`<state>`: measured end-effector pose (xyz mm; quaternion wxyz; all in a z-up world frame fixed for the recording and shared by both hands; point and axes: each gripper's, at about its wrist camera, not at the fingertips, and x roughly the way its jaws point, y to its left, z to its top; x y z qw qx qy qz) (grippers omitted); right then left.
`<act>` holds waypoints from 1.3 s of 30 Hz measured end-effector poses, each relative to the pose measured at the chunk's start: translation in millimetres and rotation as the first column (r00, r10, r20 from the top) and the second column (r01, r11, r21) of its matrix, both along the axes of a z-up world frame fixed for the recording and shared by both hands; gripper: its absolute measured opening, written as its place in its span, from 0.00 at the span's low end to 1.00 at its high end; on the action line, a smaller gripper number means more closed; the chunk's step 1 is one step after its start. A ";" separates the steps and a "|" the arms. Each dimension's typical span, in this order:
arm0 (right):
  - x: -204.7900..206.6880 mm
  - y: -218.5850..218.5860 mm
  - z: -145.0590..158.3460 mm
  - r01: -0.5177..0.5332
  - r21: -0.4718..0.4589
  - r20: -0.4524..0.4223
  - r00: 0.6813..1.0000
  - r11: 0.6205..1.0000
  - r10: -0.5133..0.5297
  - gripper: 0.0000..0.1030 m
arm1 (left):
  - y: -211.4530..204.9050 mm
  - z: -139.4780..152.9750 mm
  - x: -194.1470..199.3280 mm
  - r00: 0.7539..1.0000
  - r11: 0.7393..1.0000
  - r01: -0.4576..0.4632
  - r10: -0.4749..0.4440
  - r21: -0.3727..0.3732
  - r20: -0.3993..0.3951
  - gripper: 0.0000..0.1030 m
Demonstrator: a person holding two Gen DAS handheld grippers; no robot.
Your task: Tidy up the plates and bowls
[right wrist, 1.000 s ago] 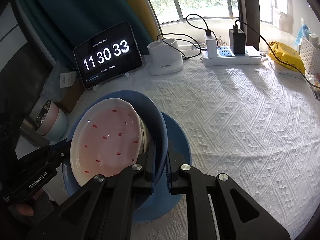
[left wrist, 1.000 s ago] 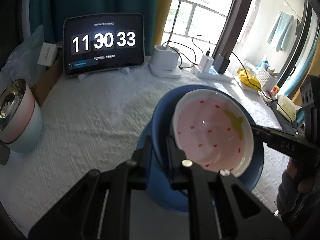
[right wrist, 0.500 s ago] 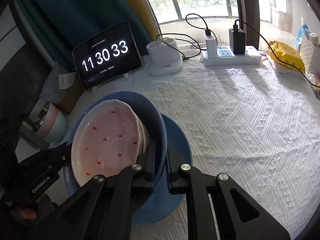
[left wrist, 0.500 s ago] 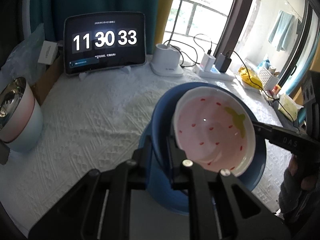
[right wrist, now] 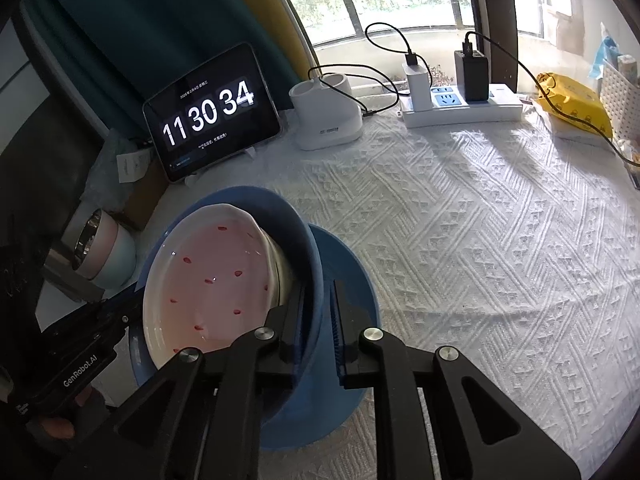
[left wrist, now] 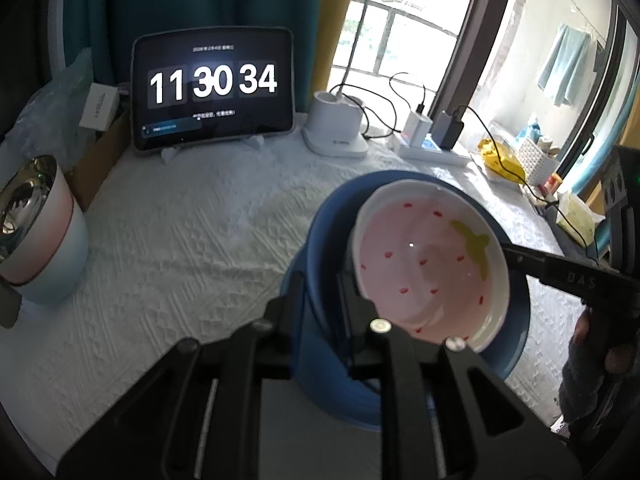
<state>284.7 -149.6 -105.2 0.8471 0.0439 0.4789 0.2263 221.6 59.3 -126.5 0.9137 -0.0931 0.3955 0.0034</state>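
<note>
A blue bowl [left wrist: 332, 232] [right wrist: 288, 216] holds a white bowl with a pink inside and red specks [left wrist: 424, 268] [right wrist: 212, 276]. Both stand over a blue plate [right wrist: 352, 280] [left wrist: 328, 396] on the white cloth. My left gripper [left wrist: 322, 280] straddles the blue bowl's near rim. Its jaws are opening, with the rim still between the pads. From the opposite side my right gripper [right wrist: 318, 292] clamps the same rim. Each gripper shows in the other's view: the right gripper [left wrist: 516, 256] and the left gripper [right wrist: 132, 308].
A tablet clock [left wrist: 212, 88] stands at the back, with a white lamp base [left wrist: 336, 132] and a power strip [right wrist: 460, 108] with cables beside it. A steel-lined pink and blue cup [left wrist: 36, 240] sits at the left edge. A yellow bag [right wrist: 576, 104] lies back right. Bare white tablecloth [right wrist: 480, 260] stretches to the right.
The clock has ticked from 33 to 34. The left jaws stand a touch wider around the rim. The bowls and both hands have hardly shifted.
</note>
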 end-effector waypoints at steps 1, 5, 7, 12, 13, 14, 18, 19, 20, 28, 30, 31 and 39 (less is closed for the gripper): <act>-0.4 -0.6 0.9 0.001 -0.001 0.003 1.000 1.000 -0.001 0.15 | -0.8 0.6 -0.6 1.000 1.000 -0.002 0.002 0.004 0.003 0.16; -1.7 -4.7 3.3 0.008 -0.003 0.011 1.000 1.000 -0.008 0.23 | -2.2 4.3 -3.8 1.000 1.000 -0.013 0.013 0.017 0.018 0.17; -2.3 -6.1 4.5 0.009 0.000 0.013 1.000 1.000 -0.009 0.25 | -2.2 6.7 -5.8 0.999 1.000 -0.017 0.017 0.018 0.030 0.17; -7.1 -6.9 8.3 0.009 -0.009 0.028 1.000 1.000 -0.009 0.26 | -3.1 12.8 -10.3 0.998 0.999 -0.020 0.019 0.025 0.057 0.21; -7.7 -6.6 8.9 0.010 -0.010 0.030 1.000 1.000 -0.009 0.26 | -3.4 13.9 -11.3 0.998 0.999 -0.020 0.019 0.027 0.061 0.22; -8.6 -6.9 9.6 0.010 -0.010 0.032 0.999 1.000 -0.010 0.27 | -3.3 14.9 -12.4 0.998 0.999 -0.020 0.018 0.027 0.065 0.23; -12.5 -9.0 13.3 0.019 -0.017 0.048 0.999 1.000 -0.019 0.29 | -2.8 18.4 -17.1 0.996 0.999 -0.025 0.023 0.025 0.080 0.25; -14.0 -9.5 14.7 0.021 -0.018 0.053 0.998 1.000 -0.020 0.31 | -3.1 19.9 -18.7 0.996 0.999 -0.026 0.024 0.025 0.086 0.27; -15.6 -9.8 15.9 0.023 -0.022 0.059 0.998 1.000 -0.022 0.31 | -3.5 21.0 -19.6 0.996 0.999 -0.026 0.024 0.025 0.089 0.29; -27.2 -13.8 24.0 0.034 -0.027 0.087 0.996 0.999 -0.031 0.35 | -11.1 34.3 -34.5 0.989 1.000 -0.002 -0.001 0.018 0.148 0.44; -31.5 -15.1 27.2 0.038 -0.029 0.097 0.995 0.999 -0.035 0.36 | -13.4 38.4 -39.6 0.986 1.000 0.007 -0.010 0.017 0.166 0.45; -33.3 -16.0 28.5 0.039 -0.029 0.102 0.994 0.999 -0.036 0.36 | -14.9 40.9 -42.0 0.984 1.000 0.012 -0.015 0.018 0.176 0.45; -53.9 -22.0 45.3 0.048 -0.030 0.163 0.986 0.998 -0.043 0.42 | -26.4 56.5 -63.4 0.968 0.999 0.031 -0.038 0.033 0.249 0.45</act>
